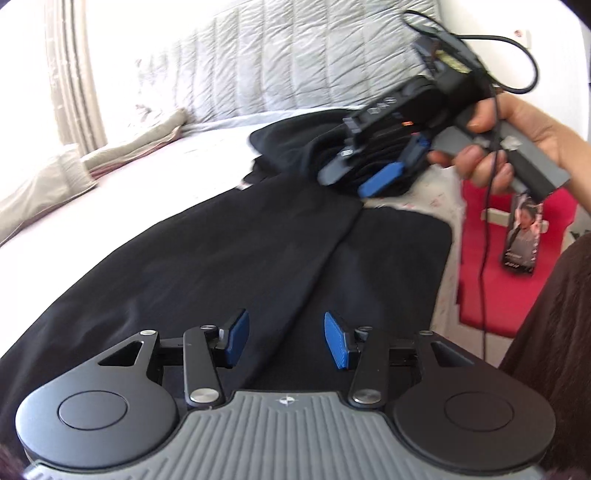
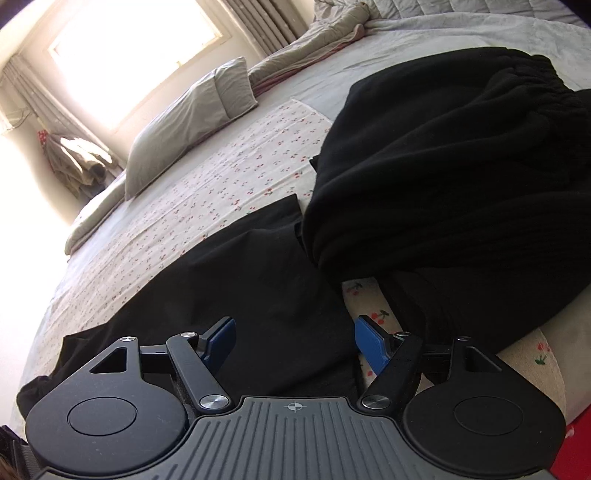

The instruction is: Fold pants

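Observation:
Black pants (image 1: 229, 258) lie on the bed, legs spread flat toward me, the waist end bunched up at the far end (image 1: 295, 144). My left gripper (image 1: 286, 341) is open and empty, just above the leg fabric. My right gripper (image 1: 364, 179) shows in the left wrist view, held in a hand above the bunched waist, jaws apart. In the right wrist view the right gripper (image 2: 295, 341) is open over a flat pant leg (image 2: 240, 288), with the bunched waist part (image 2: 443, 177) heaped to the right, elastic band at the top.
The bed has a white sheet with a small cherry print (image 2: 221, 177). A pillow (image 2: 192, 125) and a folded quilt (image 2: 325, 33) lie near the window. A grey padded headboard (image 1: 295, 55) stands behind. A red chair (image 1: 513, 258) stands beside the bed.

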Motion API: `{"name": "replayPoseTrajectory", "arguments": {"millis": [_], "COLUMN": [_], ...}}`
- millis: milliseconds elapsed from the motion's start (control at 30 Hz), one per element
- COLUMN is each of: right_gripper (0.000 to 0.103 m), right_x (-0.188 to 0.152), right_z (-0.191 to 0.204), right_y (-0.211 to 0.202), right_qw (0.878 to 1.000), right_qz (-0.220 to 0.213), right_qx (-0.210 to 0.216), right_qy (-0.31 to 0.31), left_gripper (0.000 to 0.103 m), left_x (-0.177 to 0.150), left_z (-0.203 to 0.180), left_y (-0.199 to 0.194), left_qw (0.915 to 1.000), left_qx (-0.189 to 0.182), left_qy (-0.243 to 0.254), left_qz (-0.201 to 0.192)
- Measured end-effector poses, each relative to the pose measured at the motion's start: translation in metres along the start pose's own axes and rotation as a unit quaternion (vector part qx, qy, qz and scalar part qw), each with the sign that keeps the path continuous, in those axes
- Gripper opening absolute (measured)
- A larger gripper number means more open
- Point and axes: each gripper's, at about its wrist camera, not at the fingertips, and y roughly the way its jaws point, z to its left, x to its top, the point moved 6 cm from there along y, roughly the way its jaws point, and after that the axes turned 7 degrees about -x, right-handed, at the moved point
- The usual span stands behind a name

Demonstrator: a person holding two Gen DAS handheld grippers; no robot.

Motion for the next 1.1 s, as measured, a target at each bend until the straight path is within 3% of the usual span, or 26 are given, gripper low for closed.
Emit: {"name": "replayPoseTrajectory", "arguments": {"millis": [200, 233, 267, 333, 400, 633, 900, 1100], "right_gripper": [0.051, 0.042, 0.026, 0.005, 0.0, 0.0, 0.0, 0.0], "right_x": [-0.008, -0.008, -0.008, -0.008, -0.007, -0.006, -0.042, -0.069], "right_z": [-0.004, -0.001, 0.001, 0.002, 0.004, 0.017, 0.027, 0.026], "right_y": [0.011, 0.013, 0.014, 0.014, 0.01, -0.024, -0.061, -0.064], "right_qw": [0.997, 0.996, 0.994, 0.993, 0.993, 0.992, 0.979, 0.97], "right_qz": [-0.012, -0.015, -0.021, -0.026, -0.033, -0.069, -0.06, -0.037], "right_qx": [-0.066, -0.08, -0.096, -0.107, -0.104, -0.088, -0.136, -0.168], "right_qy": [-0.024, -0.035, -0.047, -0.046, -0.046, -0.055, -0.139, -0.173], "left_gripper": [0.045, 0.038, 0.033, 0.011, 0.004, 0.002, 0.002, 0.002], "left_x": [-0.008, -0.007, -0.007, -0.006, -0.005, 0.009, 0.002, -0.014], "left_z": [0.018, 0.02, 0.019, 0.018, 0.016, 0.019, -0.006, -0.018], "left_y": [-0.004, -0.004, -0.004, -0.004, -0.005, -0.034, -0.049, -0.043], "left_qw": [0.9992, 0.999, 0.999, 0.9989, 0.9987, 0.9986, 0.9995, 0.9992], "left_qx": [0.03, 0.032, 0.034, 0.042, 0.048, 0.044, 0.0, -0.016], "left_qy": [-0.027, -0.029, -0.028, -0.024, -0.018, -0.016, 0.03, 0.034], "left_qz": [0.005, 0.004, 0.004, 0.003, 0.002, -0.025, -0.005, 0.014]}}
